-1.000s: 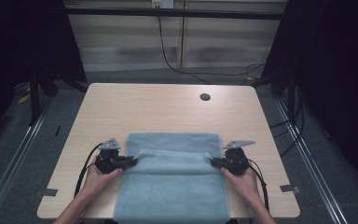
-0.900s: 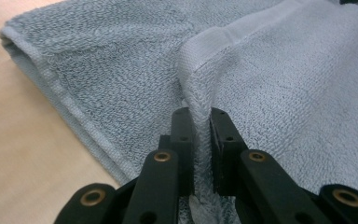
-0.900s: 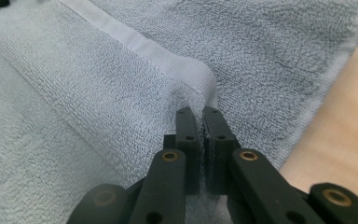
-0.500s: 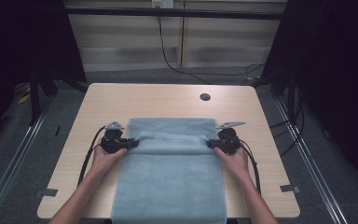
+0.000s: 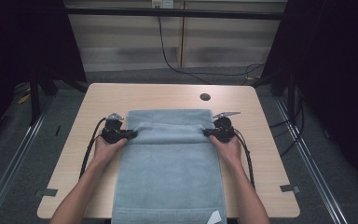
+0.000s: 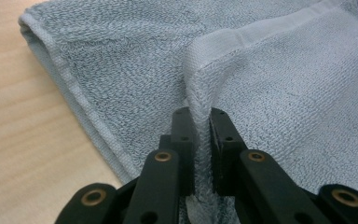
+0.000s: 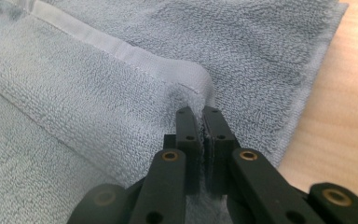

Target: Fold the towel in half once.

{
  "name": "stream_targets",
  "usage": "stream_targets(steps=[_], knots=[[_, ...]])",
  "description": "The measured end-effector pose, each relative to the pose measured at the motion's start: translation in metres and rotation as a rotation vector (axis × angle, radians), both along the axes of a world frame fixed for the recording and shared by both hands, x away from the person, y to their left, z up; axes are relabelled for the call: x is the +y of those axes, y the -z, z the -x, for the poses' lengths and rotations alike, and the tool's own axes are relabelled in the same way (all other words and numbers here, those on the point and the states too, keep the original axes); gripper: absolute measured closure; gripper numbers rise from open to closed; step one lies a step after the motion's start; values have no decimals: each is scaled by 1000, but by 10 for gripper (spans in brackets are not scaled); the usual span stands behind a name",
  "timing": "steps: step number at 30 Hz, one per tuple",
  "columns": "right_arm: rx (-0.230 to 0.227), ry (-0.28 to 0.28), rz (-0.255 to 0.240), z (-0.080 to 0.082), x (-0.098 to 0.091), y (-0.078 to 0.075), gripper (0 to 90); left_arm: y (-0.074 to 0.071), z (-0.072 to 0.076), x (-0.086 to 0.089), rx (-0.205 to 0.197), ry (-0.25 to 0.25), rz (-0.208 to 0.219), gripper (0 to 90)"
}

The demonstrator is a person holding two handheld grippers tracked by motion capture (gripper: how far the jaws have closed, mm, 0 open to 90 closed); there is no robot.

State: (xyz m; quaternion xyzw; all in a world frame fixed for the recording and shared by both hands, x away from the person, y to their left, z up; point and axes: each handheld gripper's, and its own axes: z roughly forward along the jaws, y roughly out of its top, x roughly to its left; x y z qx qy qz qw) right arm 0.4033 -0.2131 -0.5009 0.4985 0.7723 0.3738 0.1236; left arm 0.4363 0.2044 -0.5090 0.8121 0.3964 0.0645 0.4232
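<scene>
Grey-blue terry towel (image 5: pixel 170 177) lies lengthwise on the light wooden table (image 5: pixel 265 154), near end overhanging. Left claw (image 6: pixel 199 122) and right claw (image 7: pixel 199 119), each clenched on a hem corner, have carried that folded edge farther up the table than a second ago, nearing the far hem; fold almost closed. Dark curtained room, floor cables beyond

near edge of grey terry towel (image 5: pixel 168 186) cut off by bottom frame edge in high view | small white tag (image 5: pixel 214 217) at that edge too small to read | towel corner pinched inside black left gripper (image 6: pixel 200 122) hidden between jaws | likewise black right gripper (image 7: pixel 201 119)
</scene>
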Motion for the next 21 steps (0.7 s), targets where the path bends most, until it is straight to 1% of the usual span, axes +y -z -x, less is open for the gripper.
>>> stream_targets(steps=[1, 2, 3, 4, 7, 9, 11, 12, 13, 14, 15, 16, 17, 18, 20, 21], knots=[[4, 8, -10, -3, 1, 0, 869, 0, -2, 0, 1, -7, 4, 821], [5, 7, -5, -5, 1, 0, 869, 1, -6, 1, 3, -11, 7, 821], [4, 3, 0, -8, 2, 0, 869, 2, -9, 2, 6, -21, 18, 821], [13, 11, -10, -11, 2, 0, 869, 2, -12, 1, 8, -27, 19, 821], [15, 28, -6, -19, 3, 0, 869, -1, -19, -3, -1, -36, -22, 821], [17, 42, -5, -26, 3, 0, 869, -1, -23, -5, 0, -46, -32, 821], [21, 57, -25, -32, 1, 0, 869, -1, -25, -5, 16, -53, -5, 821], [29, 62, -41, -34, 0, 1, 869, -1, -26, -3, 34, -61, 10, 820], [35, 63, -51, -35, -1, 1, 870, -2, -27, -2, 53, -64, 16, 819], [32, 56, -48, -35, -2, 0, 870, -3, -27, -1, 54, -58, 8, 819], [29, 50, -51, -33, -2, -1, 870, -4, -26, -1, 55, -60, 11, 819], [30, 50, -63, -33, -3, -2, 870, -6, -25, 0, 54, -63, 7, 821], [26, 42, -74, -32, -5, -3, 871, -8, -23, 0, 52, -69, 15, 823], [18, 39, -96, -31, -7, -5, 871, -11, -21, 0, 52, -71, 23, 823], [-7, 35, -122, -29, -10, -12, 871, -20, -18, 1, 32, -70, 58, 824], [-20, 38, -134, -27, -12, -18, 871, -27, -16, 2, 15, -71, 65, 823]])
